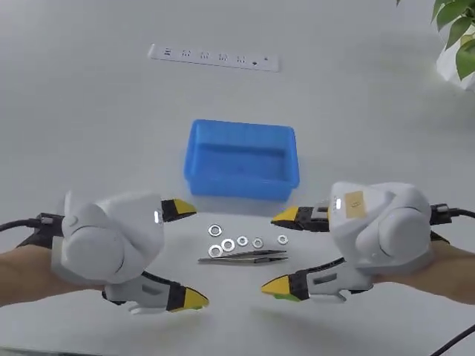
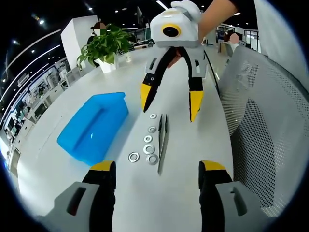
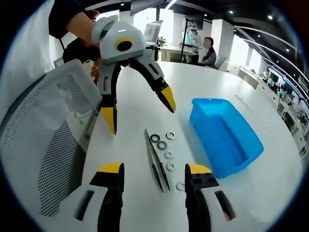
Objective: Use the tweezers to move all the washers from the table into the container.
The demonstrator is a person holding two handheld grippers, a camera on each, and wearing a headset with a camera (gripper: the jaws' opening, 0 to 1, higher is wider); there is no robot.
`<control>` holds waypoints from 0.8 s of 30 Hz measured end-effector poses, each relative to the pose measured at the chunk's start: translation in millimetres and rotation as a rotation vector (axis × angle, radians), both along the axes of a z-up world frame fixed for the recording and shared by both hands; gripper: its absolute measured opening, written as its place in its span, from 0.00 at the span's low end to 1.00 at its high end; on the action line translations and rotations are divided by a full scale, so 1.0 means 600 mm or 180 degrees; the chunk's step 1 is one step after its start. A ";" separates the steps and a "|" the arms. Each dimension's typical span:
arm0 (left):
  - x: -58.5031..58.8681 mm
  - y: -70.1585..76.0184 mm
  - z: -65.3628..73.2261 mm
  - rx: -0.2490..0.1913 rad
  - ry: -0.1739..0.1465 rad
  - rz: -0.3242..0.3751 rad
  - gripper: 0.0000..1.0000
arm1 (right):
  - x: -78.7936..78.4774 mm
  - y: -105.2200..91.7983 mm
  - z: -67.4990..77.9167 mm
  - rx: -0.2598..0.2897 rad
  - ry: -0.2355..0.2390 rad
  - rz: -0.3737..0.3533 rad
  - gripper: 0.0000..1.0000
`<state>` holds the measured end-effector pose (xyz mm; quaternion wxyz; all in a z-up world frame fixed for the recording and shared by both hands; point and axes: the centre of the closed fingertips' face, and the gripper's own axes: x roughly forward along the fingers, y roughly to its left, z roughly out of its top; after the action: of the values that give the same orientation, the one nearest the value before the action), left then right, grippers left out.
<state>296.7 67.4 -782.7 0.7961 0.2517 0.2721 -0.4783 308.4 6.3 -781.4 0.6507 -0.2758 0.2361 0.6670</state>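
Observation:
Several silver washers [image 1: 241, 241] lie in a loose row on the white table, just in front of the blue container [image 1: 242, 159]. Metal tweezers [image 1: 243, 256] lie flat beside them, on my side of the row. My left gripper [image 1: 189, 254] hovers open to the left of the washers, nothing between its yellow-tipped fingers. My right gripper [image 1: 280, 252] hovers open to their right, facing the left one. The left gripper view shows washers [image 2: 148, 143], tweezers [image 2: 162, 139], container [image 2: 94, 126] and the right gripper [image 2: 169, 102]. The right gripper view shows washers [image 3: 166, 149], tweezers [image 3: 157, 162], container [image 3: 225, 135] and the left gripper [image 3: 140, 112].
A white power strip [image 1: 214, 57] lies far back on the table [image 1: 89, 133]. A potted plant [image 1: 456, 37] stands at the back right corner. A mesh office chair [image 2: 260, 111] sits close behind me. People are in the office background.

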 end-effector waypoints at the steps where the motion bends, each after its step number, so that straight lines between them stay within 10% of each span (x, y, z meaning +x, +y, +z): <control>1: 0.001 0.000 -0.001 0.0006 -0.0002 0.0001 0.74 | 0.002 0.001 -0.005 -0.0012 0.0001 -0.0015 0.46; 24: -0.001 -0.004 -0.033 0.0132 0.0253 -0.0109 0.48 | -0.003 0.018 -0.038 -0.0299 0.0015 0.0186 0.24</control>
<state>296.4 64.8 -802.3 0.7710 0.2536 0.3090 -0.4957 306.4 17.3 -804.3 0.6167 -0.3112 0.2605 0.6745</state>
